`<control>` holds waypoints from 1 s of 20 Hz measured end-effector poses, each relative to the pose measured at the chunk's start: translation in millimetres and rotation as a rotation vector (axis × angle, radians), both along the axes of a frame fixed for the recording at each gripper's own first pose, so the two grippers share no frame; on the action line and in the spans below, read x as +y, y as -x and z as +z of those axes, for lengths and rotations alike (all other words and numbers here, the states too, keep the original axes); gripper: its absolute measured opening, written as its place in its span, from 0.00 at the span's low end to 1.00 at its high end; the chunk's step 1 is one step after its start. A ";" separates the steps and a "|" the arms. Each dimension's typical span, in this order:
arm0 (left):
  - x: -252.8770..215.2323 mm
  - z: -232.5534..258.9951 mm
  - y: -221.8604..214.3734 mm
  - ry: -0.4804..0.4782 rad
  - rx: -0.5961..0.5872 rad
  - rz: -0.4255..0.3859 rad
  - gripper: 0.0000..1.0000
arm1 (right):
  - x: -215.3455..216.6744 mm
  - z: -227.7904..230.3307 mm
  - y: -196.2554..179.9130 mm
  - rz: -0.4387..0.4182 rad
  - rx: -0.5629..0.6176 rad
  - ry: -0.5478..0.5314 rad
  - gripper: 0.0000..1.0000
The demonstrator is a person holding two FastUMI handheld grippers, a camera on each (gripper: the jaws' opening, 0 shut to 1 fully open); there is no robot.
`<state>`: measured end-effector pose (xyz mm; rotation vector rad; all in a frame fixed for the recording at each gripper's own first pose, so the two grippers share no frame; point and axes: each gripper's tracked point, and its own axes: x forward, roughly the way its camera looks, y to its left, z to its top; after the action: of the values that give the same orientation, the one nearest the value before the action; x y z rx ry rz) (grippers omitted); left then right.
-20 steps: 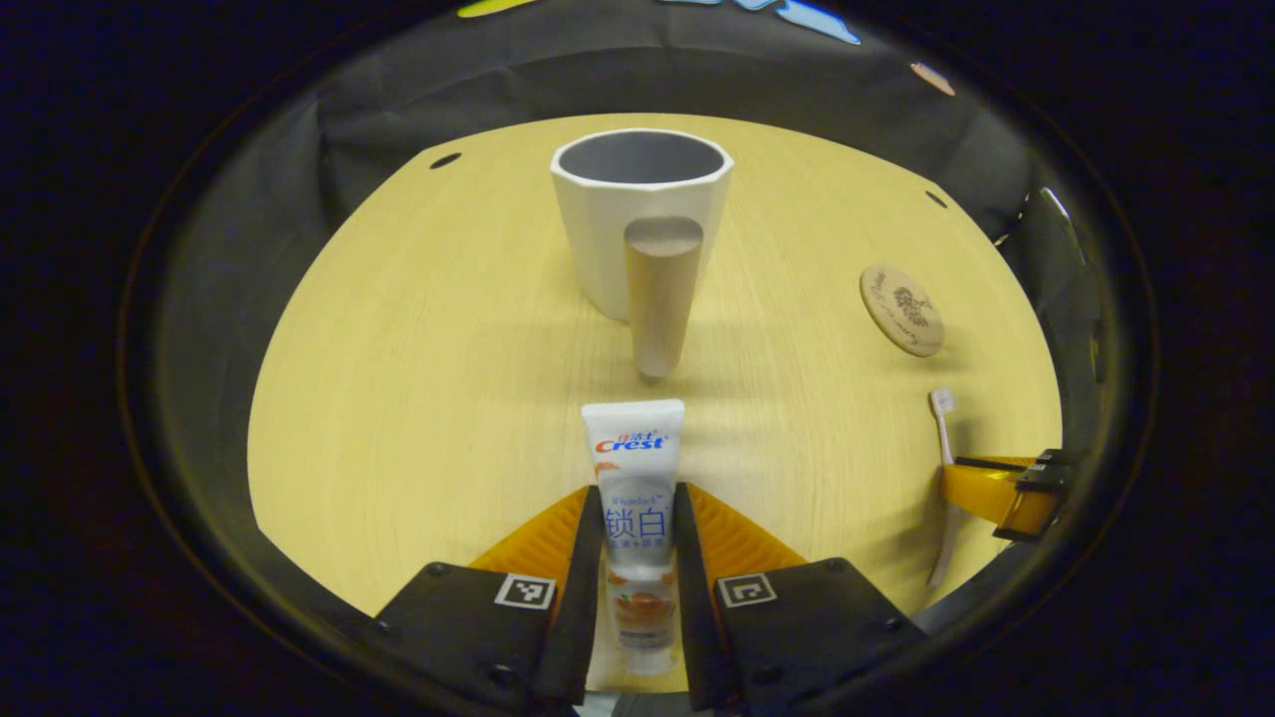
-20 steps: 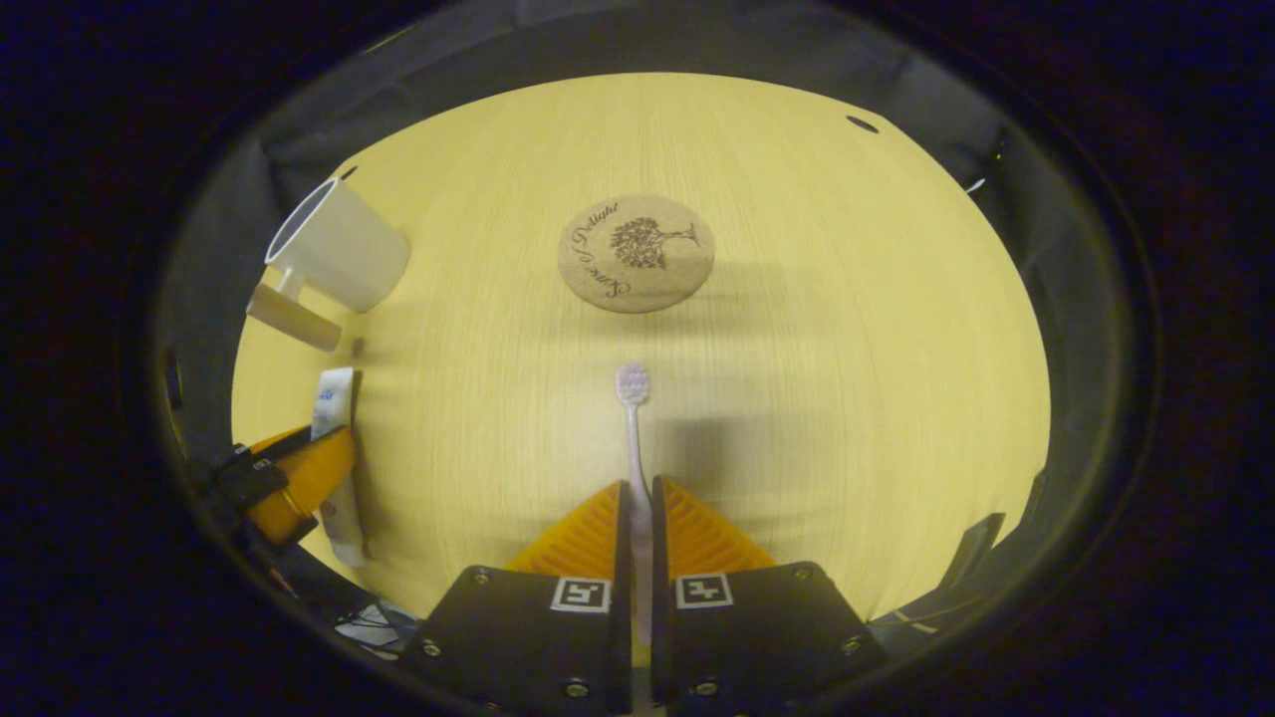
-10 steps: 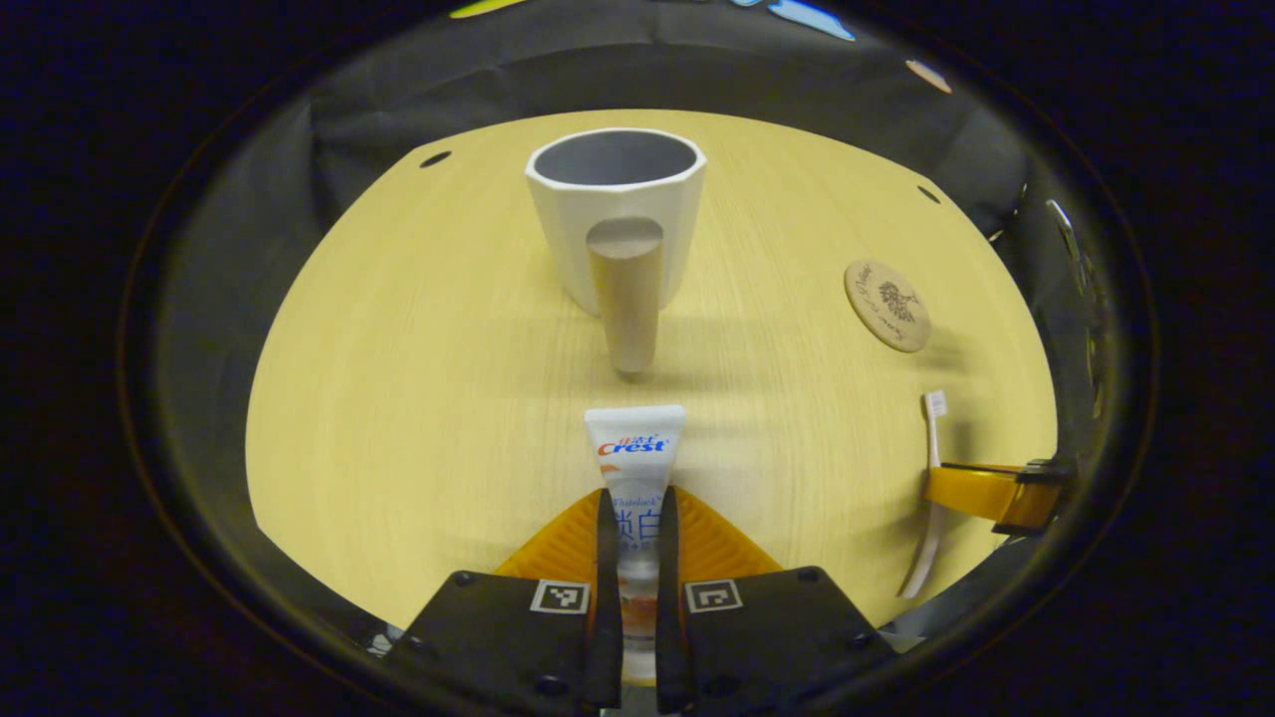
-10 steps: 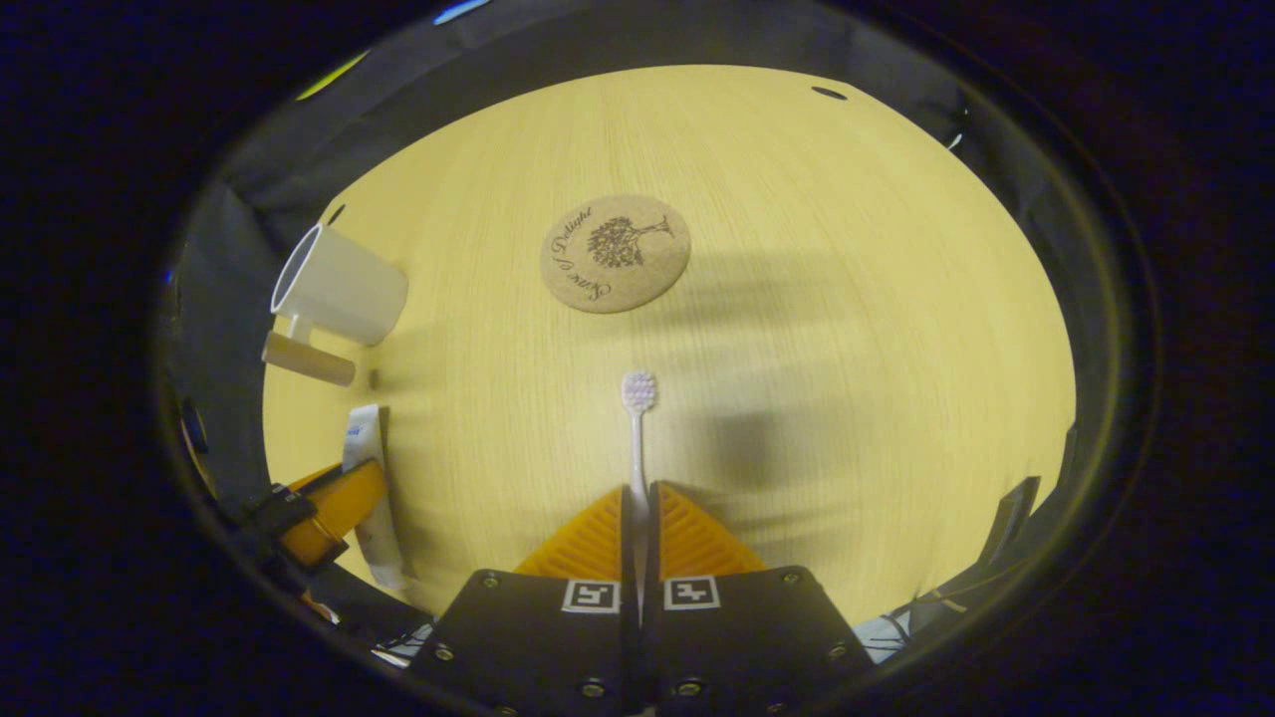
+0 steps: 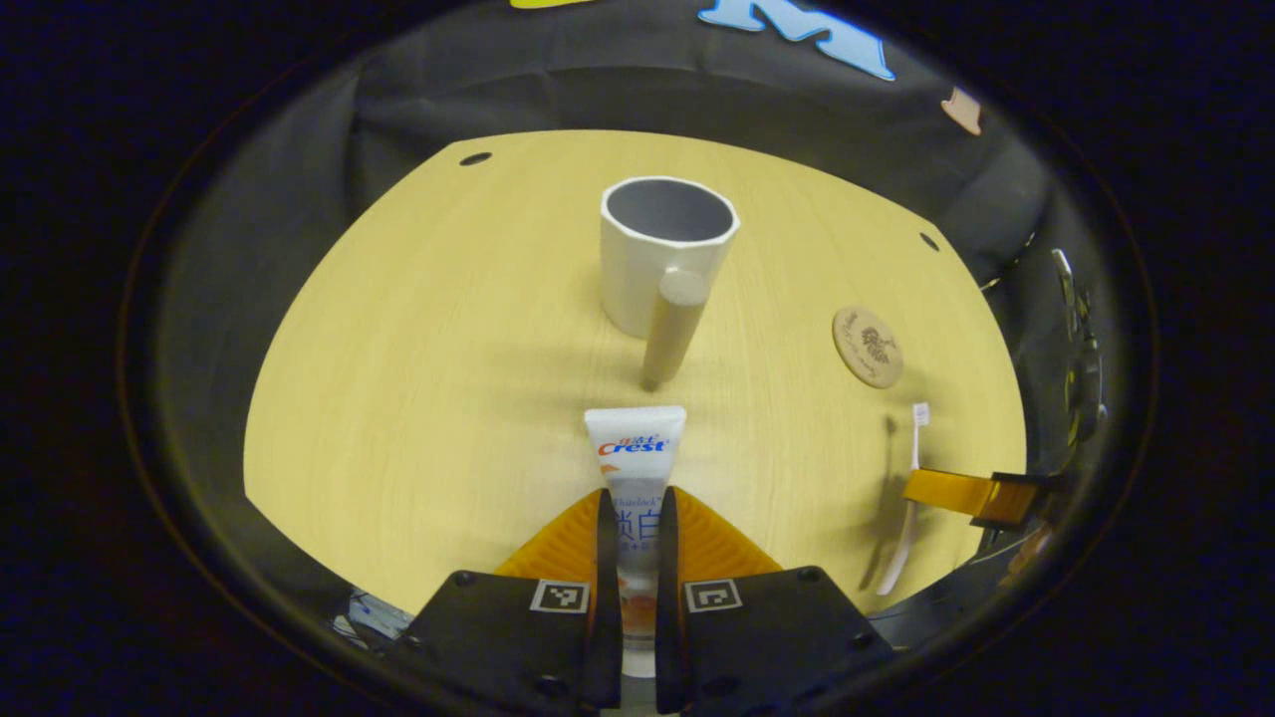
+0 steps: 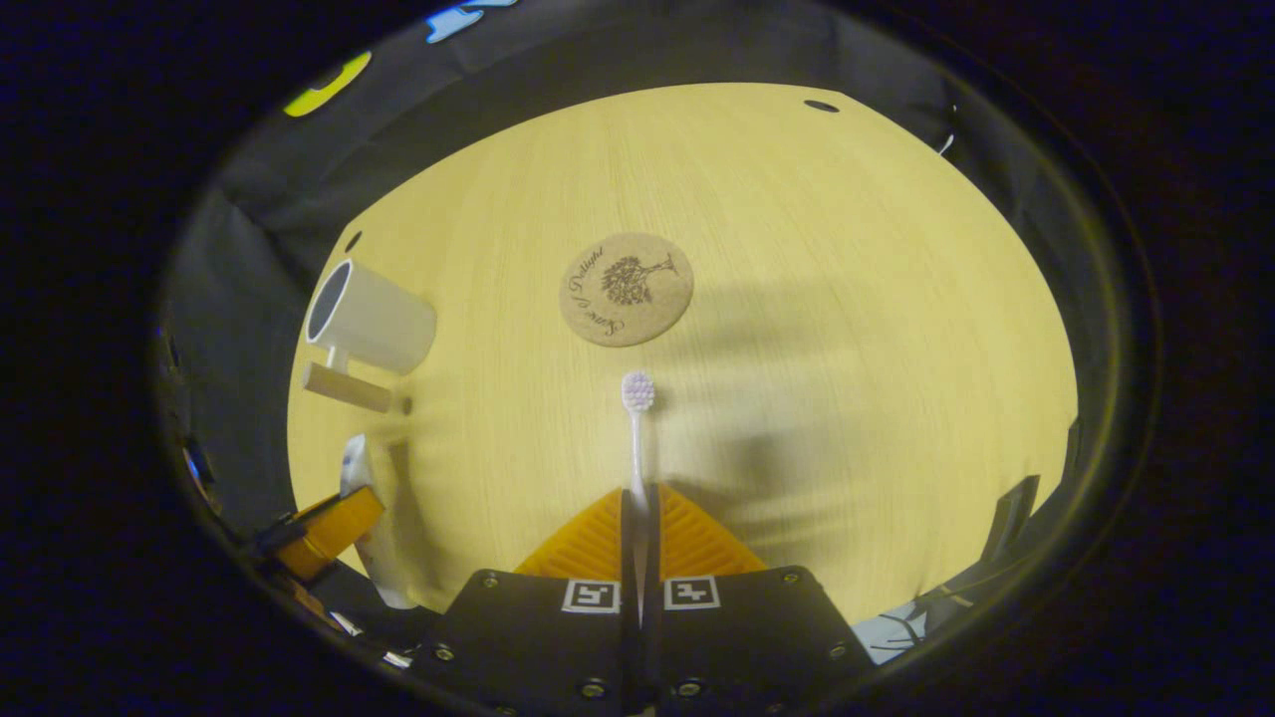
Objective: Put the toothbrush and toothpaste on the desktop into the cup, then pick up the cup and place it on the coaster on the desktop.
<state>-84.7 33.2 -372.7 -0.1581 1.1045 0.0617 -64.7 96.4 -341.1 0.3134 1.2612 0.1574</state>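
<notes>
Tools [image 5: 630, 508] [image 6: 637, 503] grip one toothpaste [image 5: 635, 453], one toothbrush [image 6: 637, 418]; one cup [image 5: 665, 254].

A pale wood-grain tabletop [image 5: 418, 349] carries a white cup [image 5: 665, 254] standing upright, its brown handle [image 5: 673, 329] reaching the surface. Well to its side a round cork coaster [image 5: 868, 347] lies flat. Small dark holes, possibly cable ports, mark the far edge.
</notes>
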 end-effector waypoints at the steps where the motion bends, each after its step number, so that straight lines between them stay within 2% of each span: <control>1: 3.8 6.1 -1.0 0.005 -0.011 0.013 0.21 | 0.4 1.0 -0.5 -0.001 -0.005 -0.004 0.02; 11: 36.4 75.8 -39.8 0.020 -0.155 0.084 0.20 | 3.9 12.4 -6.6 -0.020 -0.032 -0.044 0.02; 15: 46.3 94.7 -72.7 0.010 -0.213 0.077 0.21 | 3.8 16.2 -10.4 -0.033 -0.043 -0.056 0.03; 20: 56.5 124.4 -137.0 0.007 -0.296 0.045 0.20 | -1.1 17.8 -12.8 -0.052 -0.045 -0.055 0.02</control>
<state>52.3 89.7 -248.2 -0.1924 0.8058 0.0722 -51.9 95.2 -323.3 0.3878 1.2042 0.1547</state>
